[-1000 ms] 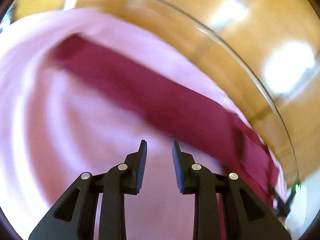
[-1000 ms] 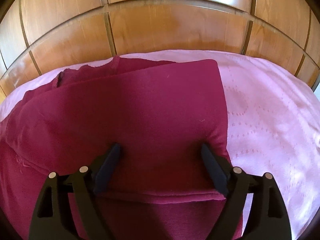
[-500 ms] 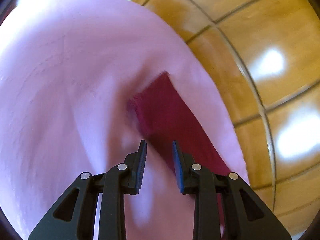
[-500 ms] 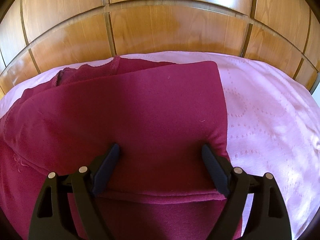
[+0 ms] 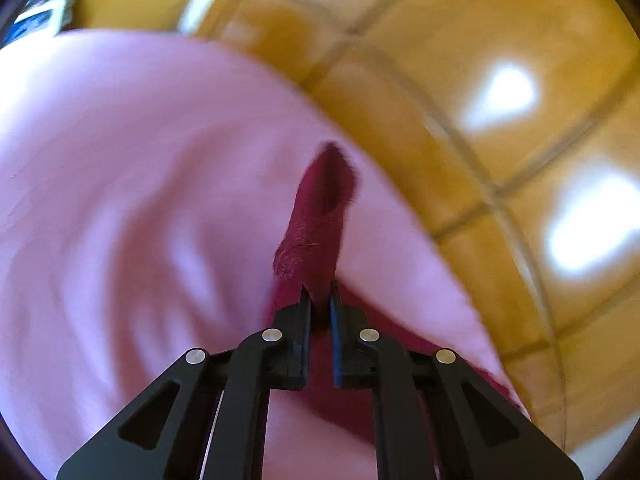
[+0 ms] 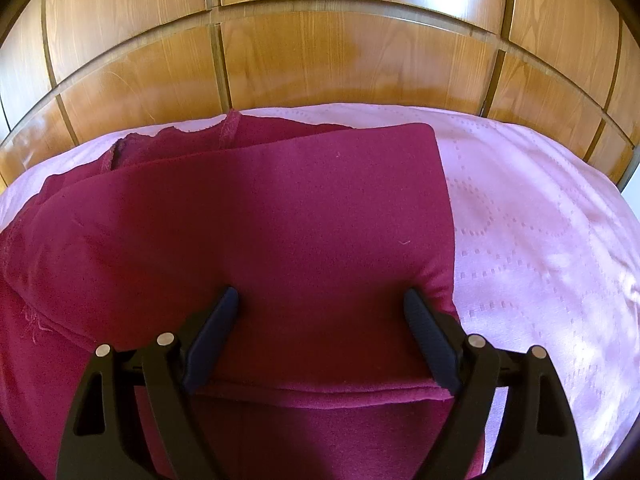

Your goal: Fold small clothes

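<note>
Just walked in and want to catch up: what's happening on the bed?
A person with a handheld gripper in each hand is folding a dark red garment on a pink bedspread. The left gripper has just closed and is shut on a strip of the garment's fabric, lifting it off the spread. The right gripper is open, its fingers resting spread on the folded part.

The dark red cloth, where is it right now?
The dark red cloth lies folded on the pink bedspread under the open right gripper, near the wooden panels; the left gripper pinches one end.
</note>
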{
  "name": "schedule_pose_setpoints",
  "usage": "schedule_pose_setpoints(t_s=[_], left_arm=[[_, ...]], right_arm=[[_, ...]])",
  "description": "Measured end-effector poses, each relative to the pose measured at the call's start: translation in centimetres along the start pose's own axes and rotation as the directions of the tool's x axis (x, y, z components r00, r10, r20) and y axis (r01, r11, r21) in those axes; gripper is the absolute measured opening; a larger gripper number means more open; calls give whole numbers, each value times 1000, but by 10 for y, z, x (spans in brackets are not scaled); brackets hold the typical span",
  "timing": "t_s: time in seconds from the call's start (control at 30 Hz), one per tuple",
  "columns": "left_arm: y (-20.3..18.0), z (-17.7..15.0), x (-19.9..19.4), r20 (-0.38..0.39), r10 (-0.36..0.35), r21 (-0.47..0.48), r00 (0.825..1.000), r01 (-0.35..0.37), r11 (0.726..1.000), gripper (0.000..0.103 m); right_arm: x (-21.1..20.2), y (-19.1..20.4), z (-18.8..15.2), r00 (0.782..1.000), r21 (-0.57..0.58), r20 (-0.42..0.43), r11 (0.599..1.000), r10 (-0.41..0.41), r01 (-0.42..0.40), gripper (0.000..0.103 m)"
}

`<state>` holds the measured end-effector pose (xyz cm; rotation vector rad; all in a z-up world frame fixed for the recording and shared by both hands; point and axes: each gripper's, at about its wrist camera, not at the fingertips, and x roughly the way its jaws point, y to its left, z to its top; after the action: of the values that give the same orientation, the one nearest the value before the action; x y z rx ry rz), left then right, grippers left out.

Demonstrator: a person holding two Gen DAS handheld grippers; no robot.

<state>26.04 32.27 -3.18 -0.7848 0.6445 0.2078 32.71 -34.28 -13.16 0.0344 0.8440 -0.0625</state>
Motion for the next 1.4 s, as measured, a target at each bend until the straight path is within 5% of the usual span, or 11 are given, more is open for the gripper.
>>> schedule_pose_setpoints(t_s=[0.23, 0.5, 0.63, 0.8, 0.87, 0.93, 1.1, 1.17, 1.23, 1.27, 1.4], left_arm=[[-132, -84, -9, -137, -258, 200, 956, 282, 938, 7], [-223, -212, 47, -361, -170, 382, 917, 311, 870, 8], [-225, -239, 39, -377, -130, 451, 917, 305, 839, 23], [-195, -243, 7, -340, -128, 474, 932, 287, 832, 24], [-181, -249, -3, -319, -107, 492, 942, 261, 830, 24], [-172, -254, -5, -318, -96, 496, 943, 252, 831, 24], [-149, -266, 2, -323, -75, 473, 943, 230, 851, 24], [-143, -265, 4, -319, -97, 460, 943, 243, 854, 24], [-140, -265, 5, -324, -108, 445, 940, 252, 859, 24], [-139, -265, 7, -325, -113, 441, 939, 256, 860, 24], [-129, -261, 9, -340, -156, 396, 927, 292, 871, 24]], right_arm=[[0, -1, 0, 1000, 3, 5, 1000, 5, -5, 85], [0, -5, 1, 1000, 18, 5, 999, 31, -31, 85], [-1, -6, 2, 999, 21, -1, 999, 37, -37, 85], [-23, -4, 17, 991, 109, 9, 985, 130, -131, 82], [-43, 11, 25, 964, 141, 54, 954, 259, -265, 81], [-54, 42, 31, 899, 134, 36, 889, 437, -437, 80], [-42, 128, 26, 793, 99, -131, 804, 595, -586, 80], [-33, 157, 21, 806, 55, -187, 825, 561, -562, 72], [-28, 181, 16, 833, -3, -216, 853, 509, -522, 23], [-30, 190, 16, 846, -37, -217, 862, 487, -505, 10], [-66, 194, 30, 860, -124, -124, 853, 494, -508, 7]])
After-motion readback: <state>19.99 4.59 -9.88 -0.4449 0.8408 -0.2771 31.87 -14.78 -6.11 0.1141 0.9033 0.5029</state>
